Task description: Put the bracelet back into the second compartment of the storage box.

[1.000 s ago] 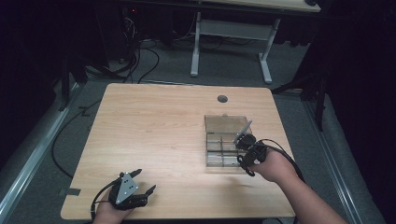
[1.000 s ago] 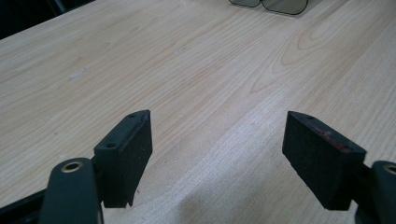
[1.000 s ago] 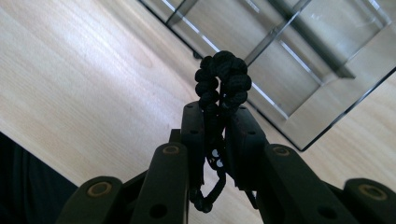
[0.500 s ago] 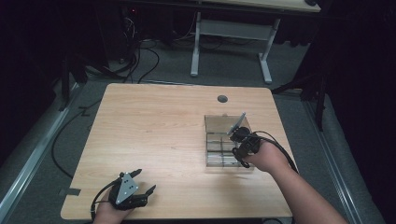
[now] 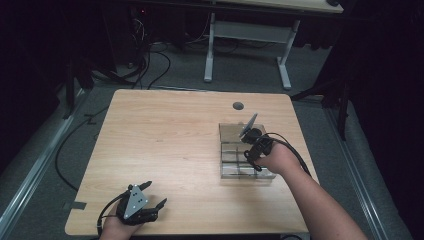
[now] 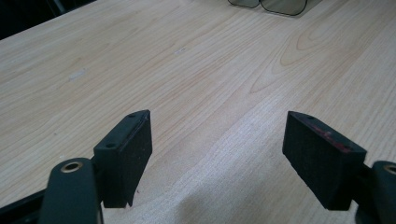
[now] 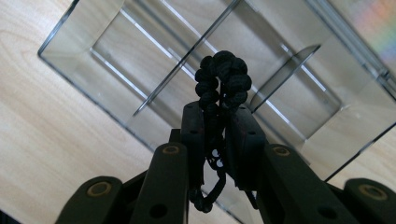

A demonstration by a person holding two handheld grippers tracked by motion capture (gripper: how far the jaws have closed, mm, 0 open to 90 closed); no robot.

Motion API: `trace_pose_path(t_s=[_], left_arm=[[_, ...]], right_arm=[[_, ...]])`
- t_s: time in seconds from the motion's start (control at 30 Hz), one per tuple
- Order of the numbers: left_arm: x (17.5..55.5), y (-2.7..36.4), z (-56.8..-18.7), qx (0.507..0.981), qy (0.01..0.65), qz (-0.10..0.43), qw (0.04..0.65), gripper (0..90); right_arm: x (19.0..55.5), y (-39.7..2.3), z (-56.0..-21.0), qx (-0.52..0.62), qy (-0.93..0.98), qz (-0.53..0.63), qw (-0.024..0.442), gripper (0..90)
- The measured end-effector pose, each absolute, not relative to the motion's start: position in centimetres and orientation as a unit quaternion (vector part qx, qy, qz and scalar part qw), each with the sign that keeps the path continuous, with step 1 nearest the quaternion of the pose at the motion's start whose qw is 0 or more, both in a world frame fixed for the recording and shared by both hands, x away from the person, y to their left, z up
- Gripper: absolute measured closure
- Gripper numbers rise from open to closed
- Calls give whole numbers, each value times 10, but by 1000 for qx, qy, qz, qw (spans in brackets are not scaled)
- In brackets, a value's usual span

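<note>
Right claw clamped on a black braided cord loop, pads pressing it from both sides, loop's knotted top poking out beyond the tips, loose strands dangling below between the arms. Poised above the clear divided box, loop hanging over the inner partitions, not touching the box floor. Seen from the high view, same claw over the far half of the box, grey plate tilted up. Which compartment lies directly beneath: cannot tell. Thin clear dividers just under the loop, walls rising on every side. Left claw well apart from the box, at the near left edge of the counter, jaws spread wide, nothing between them, bare wood under the pads. Round grommet hole beyond the box.
</note>
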State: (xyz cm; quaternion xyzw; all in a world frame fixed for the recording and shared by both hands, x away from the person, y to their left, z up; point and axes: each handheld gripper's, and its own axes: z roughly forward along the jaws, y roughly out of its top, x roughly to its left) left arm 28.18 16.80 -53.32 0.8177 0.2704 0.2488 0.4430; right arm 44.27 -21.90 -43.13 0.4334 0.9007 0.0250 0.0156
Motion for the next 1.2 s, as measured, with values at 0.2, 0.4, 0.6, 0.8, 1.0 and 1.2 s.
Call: trace_pose_path(t_s=[0.2,0.4,0.6,0.8,1.0,1.2], left_arm=[[282,168,-533,817,271,249,444,246],[282,168,-533,817,272,249,444,242],[282,168,-533,816,272,249,444,242],[282,168,-533,817,272,248,444,241],[282,168,-533,817,272,248,444,241],[282,168,-533,817,272,248,443,241]], right_arm=[[452,-211,-435,448,894,14,14,782],[465,-209,-441,426,904,21,20,781],[477,-208,-448,425,905,18,21,782],[486,-208,-451,424,905,17,24,782],[489,-207,-458,420,907,9,25,782],[492,-207,-466,418,908,4,24,781]])
